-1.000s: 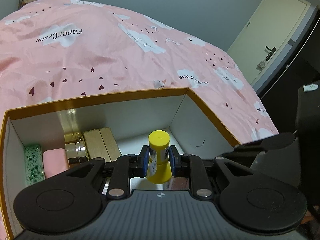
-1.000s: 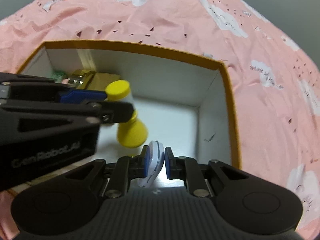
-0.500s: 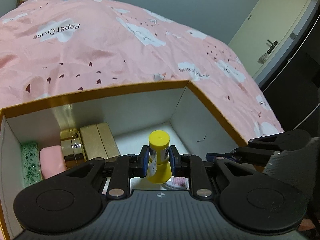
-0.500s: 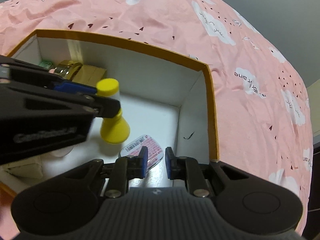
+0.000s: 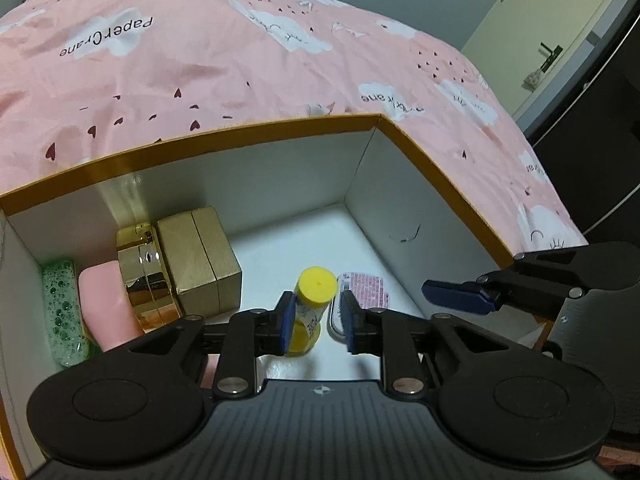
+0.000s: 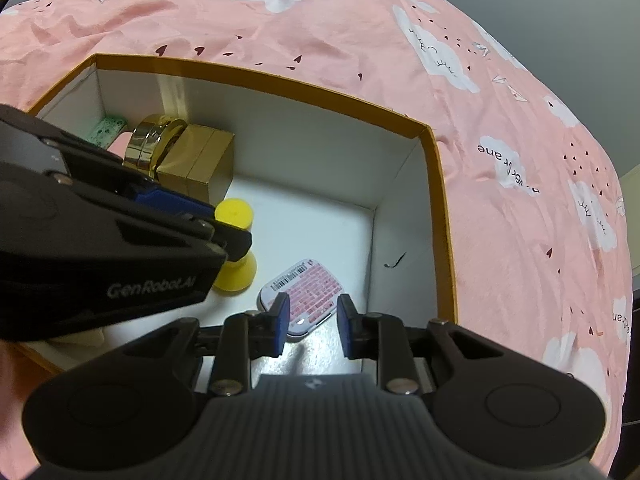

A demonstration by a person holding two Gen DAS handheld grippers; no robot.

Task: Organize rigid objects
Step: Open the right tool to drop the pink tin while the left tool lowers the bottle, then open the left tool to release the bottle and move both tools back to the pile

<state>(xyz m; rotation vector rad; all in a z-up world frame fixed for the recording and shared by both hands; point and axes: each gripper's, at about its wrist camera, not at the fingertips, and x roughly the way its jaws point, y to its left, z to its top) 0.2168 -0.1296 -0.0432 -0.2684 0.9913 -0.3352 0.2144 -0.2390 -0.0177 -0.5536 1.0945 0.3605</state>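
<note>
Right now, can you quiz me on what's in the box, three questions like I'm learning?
1. True or false: the left tongs are squeezed tight on the yellow plastic bottle.
2. What lies flat on the floor of the orange-rimmed white cardboard box, just past the right tongs? A) the small white tin with a pink label B) a spoon C) a sock
3. Fill in: the shiny gold round case stands between the pink bar and the ___ cardboard box.

Key: 1 false; 2 A; 3 brown.
</note>
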